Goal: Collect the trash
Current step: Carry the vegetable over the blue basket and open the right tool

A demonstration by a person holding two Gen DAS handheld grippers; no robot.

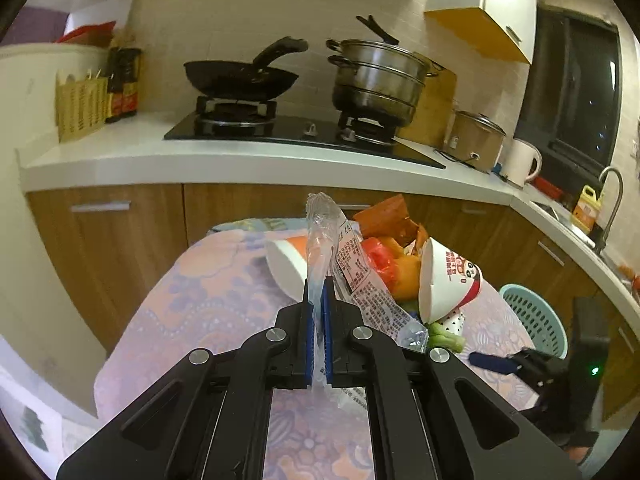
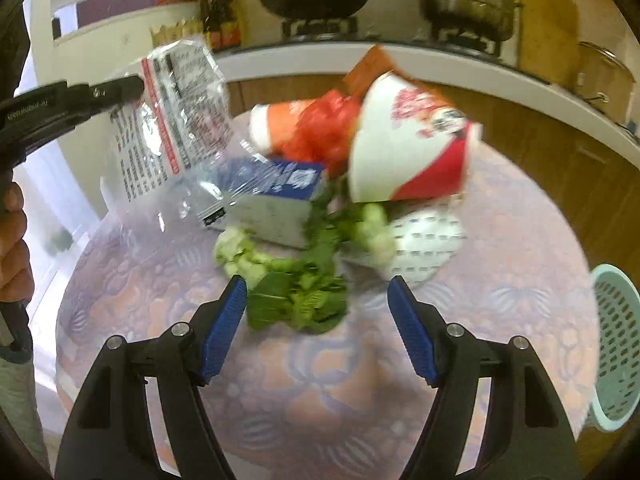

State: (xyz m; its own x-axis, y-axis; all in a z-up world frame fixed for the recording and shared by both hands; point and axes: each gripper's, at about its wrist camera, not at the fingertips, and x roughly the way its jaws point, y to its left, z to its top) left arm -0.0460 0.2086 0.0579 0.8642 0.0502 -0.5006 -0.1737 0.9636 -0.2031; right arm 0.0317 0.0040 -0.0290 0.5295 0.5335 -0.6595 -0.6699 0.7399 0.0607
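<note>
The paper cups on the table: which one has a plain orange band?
The far-left paper cup, lying behind the clear wrapper held by the left tool. The other cup has red printed pictures.

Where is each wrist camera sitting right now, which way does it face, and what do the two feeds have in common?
Left wrist: on the left gripper, facing the stove counter; fingers shut on the clear plastic wrapper; the other gripper's blue tip shows at right.
Right wrist: on the right gripper, open above the green leaves; a hand shows at left.
Shared: wrapper, paper cup, green basket.
</note>
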